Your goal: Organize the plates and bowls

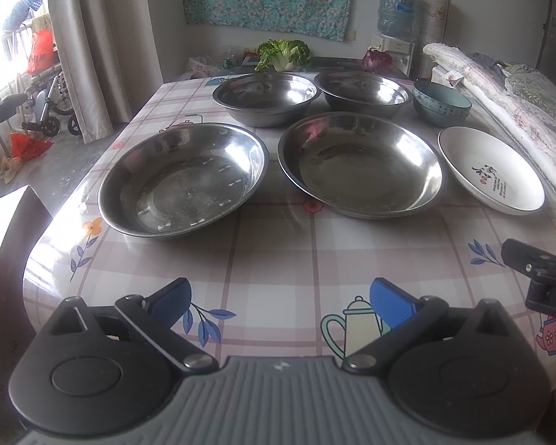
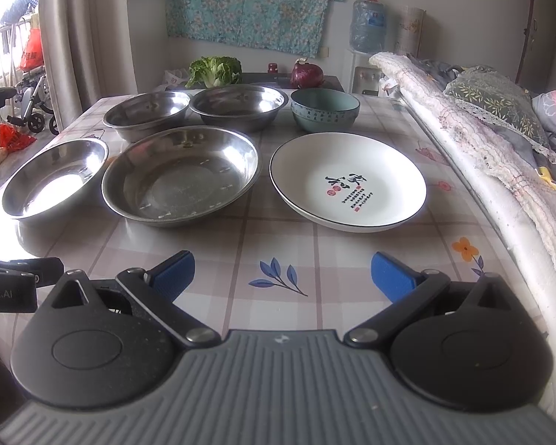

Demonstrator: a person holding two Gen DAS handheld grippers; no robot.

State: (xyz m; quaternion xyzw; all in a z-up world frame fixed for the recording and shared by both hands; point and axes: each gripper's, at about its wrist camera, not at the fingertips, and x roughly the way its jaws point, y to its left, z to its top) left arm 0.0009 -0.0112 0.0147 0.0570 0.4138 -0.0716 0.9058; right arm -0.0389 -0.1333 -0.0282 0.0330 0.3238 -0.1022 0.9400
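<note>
both the left gripper [image 1: 280, 306] and right gripper [image 2: 282, 278] hover wide and empty above the near table [image 2: 278, 244] edge (nothing stacked yet), since the steel plates [image 1: 183, 178], bowls [image 1: 267, 96] and white plate [image 2: 348, 181] lie spread singly ahead.

Place: a lived-in home, one room for eating and sleeping.
Table: patterned oilcloth [image 1: 278, 244] under steel dishes [image 1: 183, 180] and a white plate [image 2: 348, 181].
Food: leafy greens [image 2: 215, 70], a red onion [image 2: 307, 73].
Furnishings: water dispenser jug [image 1: 394, 11], curtain [image 1: 89, 37], floral wall cloth [image 2: 252, 3], bedding [image 2: 500, 118].
</note>
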